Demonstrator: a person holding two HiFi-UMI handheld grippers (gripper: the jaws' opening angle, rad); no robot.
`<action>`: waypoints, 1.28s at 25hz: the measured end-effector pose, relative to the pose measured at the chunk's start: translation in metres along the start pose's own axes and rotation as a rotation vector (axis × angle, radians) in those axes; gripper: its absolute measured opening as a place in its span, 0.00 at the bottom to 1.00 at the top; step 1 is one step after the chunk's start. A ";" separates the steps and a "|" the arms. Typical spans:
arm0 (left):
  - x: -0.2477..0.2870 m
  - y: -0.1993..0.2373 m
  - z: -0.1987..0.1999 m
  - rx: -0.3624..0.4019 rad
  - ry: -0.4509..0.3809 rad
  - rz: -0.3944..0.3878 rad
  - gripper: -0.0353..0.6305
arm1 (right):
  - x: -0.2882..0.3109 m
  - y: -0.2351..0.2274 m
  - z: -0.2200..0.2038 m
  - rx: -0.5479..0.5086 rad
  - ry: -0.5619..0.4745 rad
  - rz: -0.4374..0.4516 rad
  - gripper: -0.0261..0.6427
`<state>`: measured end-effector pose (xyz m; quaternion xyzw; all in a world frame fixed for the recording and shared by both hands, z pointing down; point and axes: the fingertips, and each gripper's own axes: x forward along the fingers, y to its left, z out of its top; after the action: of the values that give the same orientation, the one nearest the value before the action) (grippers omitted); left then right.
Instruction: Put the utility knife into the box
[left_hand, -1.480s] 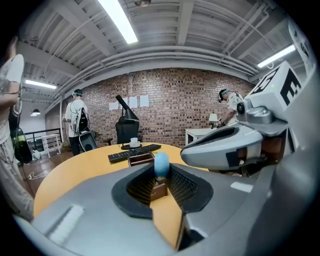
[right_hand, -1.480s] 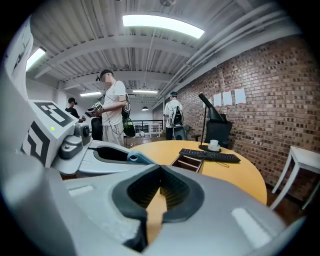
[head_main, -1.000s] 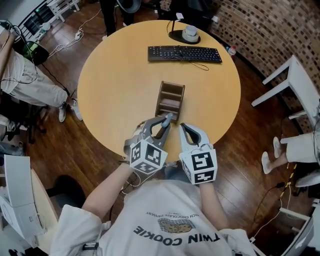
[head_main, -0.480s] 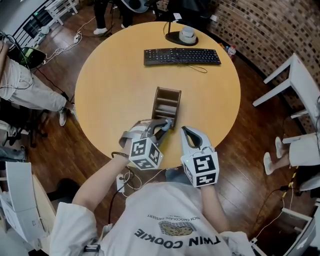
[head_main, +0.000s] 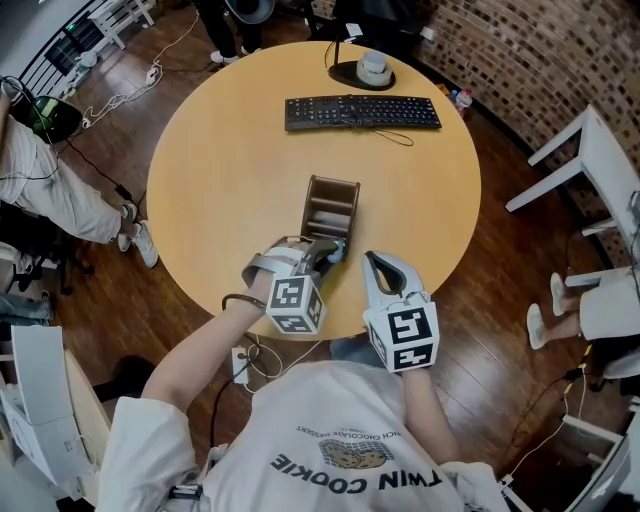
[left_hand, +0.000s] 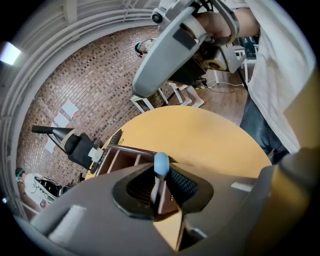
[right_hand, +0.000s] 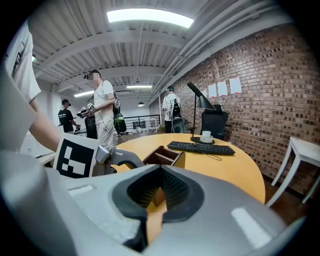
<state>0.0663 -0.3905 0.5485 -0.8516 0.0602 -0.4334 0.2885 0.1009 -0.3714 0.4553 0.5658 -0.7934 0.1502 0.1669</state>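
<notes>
A slim utility knife (left_hand: 160, 166) with a pale blue tip is pinched between the left gripper's (head_main: 322, 252) half-closed jaws. It sits just at the near end of the brown divided box (head_main: 331, 207), seemingly not inside. The right gripper (head_main: 378, 262) hovers beside it over the round table (head_main: 230, 150), jaws together, empty.

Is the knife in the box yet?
Out. The left gripper has its jaws clamped on the knife, whose blue tip sits just short of the box.
</notes>
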 end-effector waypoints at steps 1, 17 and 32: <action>0.001 -0.001 -0.001 0.006 0.002 -0.005 0.17 | 0.000 0.000 -0.001 0.002 0.001 0.001 0.04; 0.003 -0.008 -0.010 0.063 0.050 -0.016 0.26 | -0.001 0.015 -0.004 -0.012 0.013 0.011 0.04; -0.066 -0.015 -0.004 -0.066 -0.026 0.124 0.20 | -0.028 0.069 -0.003 -0.063 -0.007 0.025 0.04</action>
<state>0.0204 -0.3568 0.5120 -0.8607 0.1235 -0.4015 0.2875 0.0443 -0.3250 0.4429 0.5507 -0.8054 0.1253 0.1799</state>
